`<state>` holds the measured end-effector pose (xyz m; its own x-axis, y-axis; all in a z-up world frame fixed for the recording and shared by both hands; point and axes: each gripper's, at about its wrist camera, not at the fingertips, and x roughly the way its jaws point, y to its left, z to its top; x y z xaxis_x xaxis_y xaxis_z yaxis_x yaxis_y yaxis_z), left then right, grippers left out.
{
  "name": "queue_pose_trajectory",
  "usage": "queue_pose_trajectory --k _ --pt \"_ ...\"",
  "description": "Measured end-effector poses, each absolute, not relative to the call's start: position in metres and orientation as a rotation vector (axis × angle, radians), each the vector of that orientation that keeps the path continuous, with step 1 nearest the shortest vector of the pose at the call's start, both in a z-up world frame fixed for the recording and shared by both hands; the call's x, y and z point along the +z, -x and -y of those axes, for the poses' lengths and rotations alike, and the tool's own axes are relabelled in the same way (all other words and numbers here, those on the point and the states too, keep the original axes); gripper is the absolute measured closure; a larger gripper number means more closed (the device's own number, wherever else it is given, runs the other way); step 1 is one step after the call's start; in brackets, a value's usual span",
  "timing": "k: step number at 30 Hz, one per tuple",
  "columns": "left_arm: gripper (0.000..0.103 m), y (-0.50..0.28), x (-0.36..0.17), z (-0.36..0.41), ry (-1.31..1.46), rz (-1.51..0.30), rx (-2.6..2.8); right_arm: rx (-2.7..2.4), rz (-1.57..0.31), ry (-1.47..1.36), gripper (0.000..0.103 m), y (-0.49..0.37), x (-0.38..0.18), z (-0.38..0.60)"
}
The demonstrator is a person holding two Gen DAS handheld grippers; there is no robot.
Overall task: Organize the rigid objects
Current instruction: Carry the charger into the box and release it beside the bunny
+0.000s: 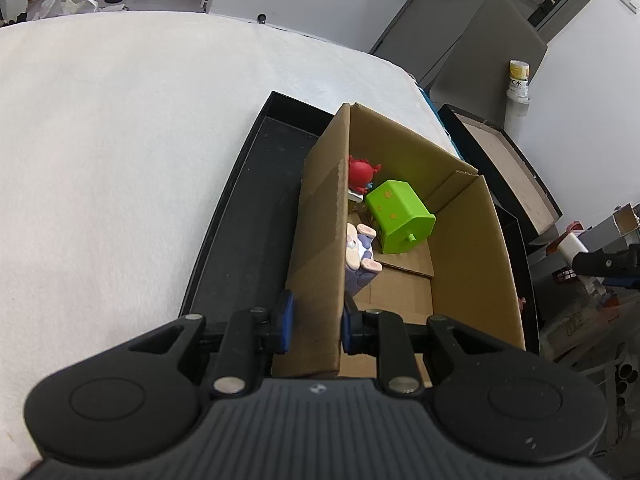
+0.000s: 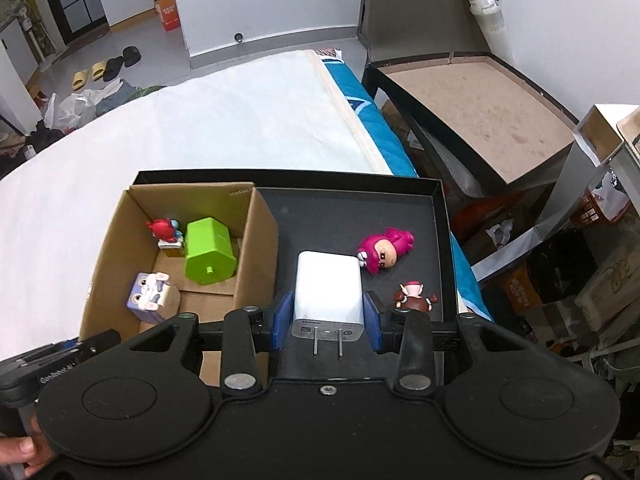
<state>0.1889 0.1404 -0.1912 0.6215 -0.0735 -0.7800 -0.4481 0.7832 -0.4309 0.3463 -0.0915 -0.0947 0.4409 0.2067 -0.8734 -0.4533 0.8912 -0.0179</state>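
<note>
My left gripper [image 1: 316, 324] is shut on the left wall of the cardboard box [image 1: 324, 216], which stands in a black tray [image 1: 248, 216]. Inside the box lie a green toy house [image 1: 398, 216], a red figurine [image 1: 360, 172] and a purple-and-white block figure [image 1: 360, 252]. In the right wrist view my right gripper [image 2: 328, 318] is shut on a white charger plug [image 2: 328, 292], its two prongs pointing toward the camera, held above the tray [image 2: 344, 216]. A pink figurine [image 2: 384, 250] and a small brown figurine [image 2: 414, 296] lie on the tray floor to the right of the box [image 2: 256, 240].
The tray rests on a white bed sheet [image 1: 120, 140]. A low brown-topped table [image 2: 480, 108] and cluttered boxes stand to the right of the bed. Slippers and bags lie on the floor beyond. The other gripper's body [image 2: 60, 356] and a hand show at lower left.
</note>
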Motion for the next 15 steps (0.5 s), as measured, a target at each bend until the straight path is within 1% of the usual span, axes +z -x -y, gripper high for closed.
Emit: queue_pose_trajectory --k 15 --pt "0.081 -0.19 -0.19 -0.138 0.647 -0.89 0.225 0.485 -1.01 0.275 0.066 -0.334 -0.079 0.056"
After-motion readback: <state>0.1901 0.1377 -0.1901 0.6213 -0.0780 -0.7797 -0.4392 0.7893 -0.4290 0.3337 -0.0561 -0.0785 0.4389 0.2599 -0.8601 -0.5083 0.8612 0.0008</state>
